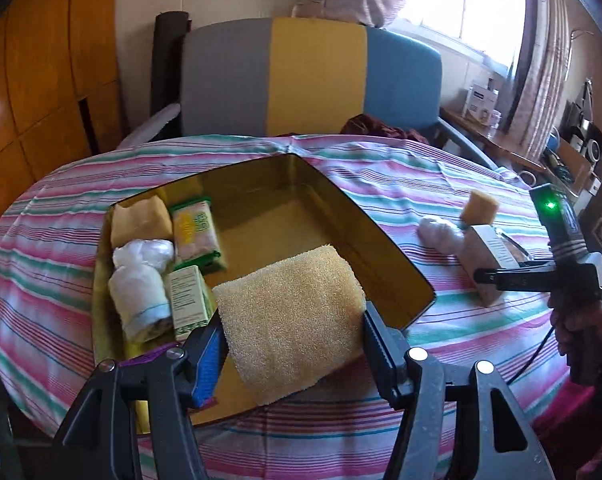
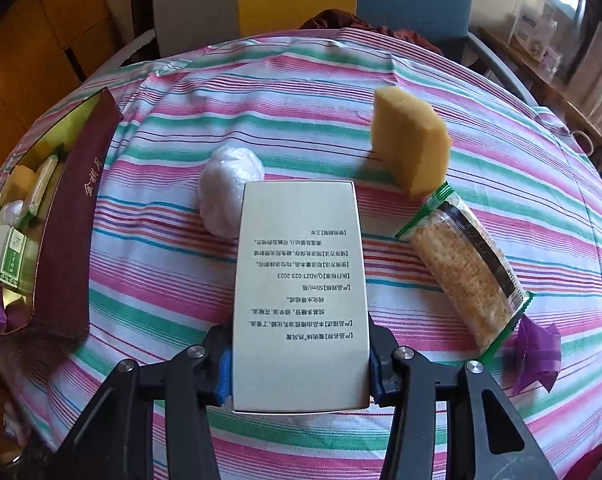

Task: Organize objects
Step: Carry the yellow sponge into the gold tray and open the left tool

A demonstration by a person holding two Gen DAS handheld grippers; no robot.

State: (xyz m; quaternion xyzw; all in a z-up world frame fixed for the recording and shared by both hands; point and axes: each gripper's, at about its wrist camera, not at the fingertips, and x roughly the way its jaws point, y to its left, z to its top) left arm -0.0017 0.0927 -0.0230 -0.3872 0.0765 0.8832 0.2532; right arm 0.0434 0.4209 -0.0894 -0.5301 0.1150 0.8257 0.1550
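Two grips are loaded: the left gripper (image 1: pixel 291 322) pinches a sponge (image 1: pixel 291 316) over the tin (image 1: pixel 385 232), best lowered into its bare floor, while the right gripper (image 2: pixel 301 364) clamps a white box (image 2: pixel 301 280) above the striped cloth (image 2: pixel 501 160).

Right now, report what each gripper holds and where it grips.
Left gripper: yellow sponge, gripped across its near end. Right gripper: white printed box, gripped on its long sides near its end.

The upright white cardboard box (image 2: pixel 301 292) at six o'clock carries upside-down Chinese print including "Q/ADZT-023-2023" and "50ml", while the maroon tin wall (image 2: pixel 77 216) at nine o'clock bears gold Chinese characters.
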